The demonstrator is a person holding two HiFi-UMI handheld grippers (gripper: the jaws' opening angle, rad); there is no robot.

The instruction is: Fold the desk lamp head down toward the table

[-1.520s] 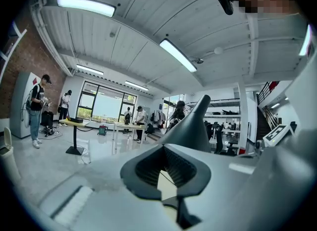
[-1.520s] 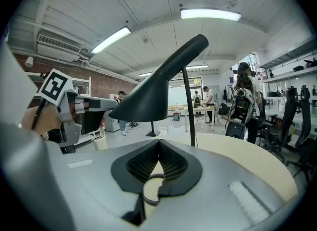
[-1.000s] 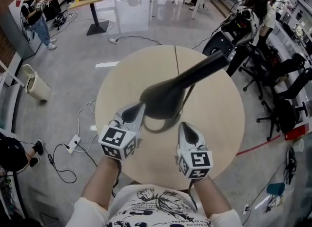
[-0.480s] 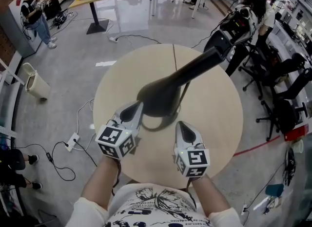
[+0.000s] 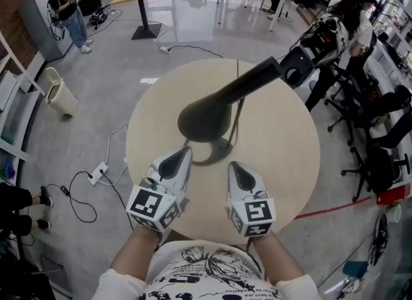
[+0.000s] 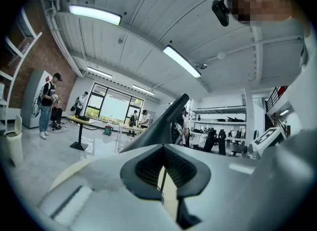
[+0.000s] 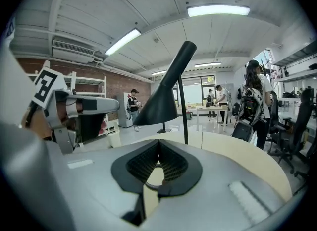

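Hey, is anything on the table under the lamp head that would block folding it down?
Nothing visible does. Under the lamp head the table holds only the lamp's own base; the left gripper and right gripper sit nearer the person.

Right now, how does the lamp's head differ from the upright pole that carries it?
The lamp head is a wide cone; the pole is a thin rod. The lamp head slants, raised well above the table; the pole stands straight up from it. Both are black.
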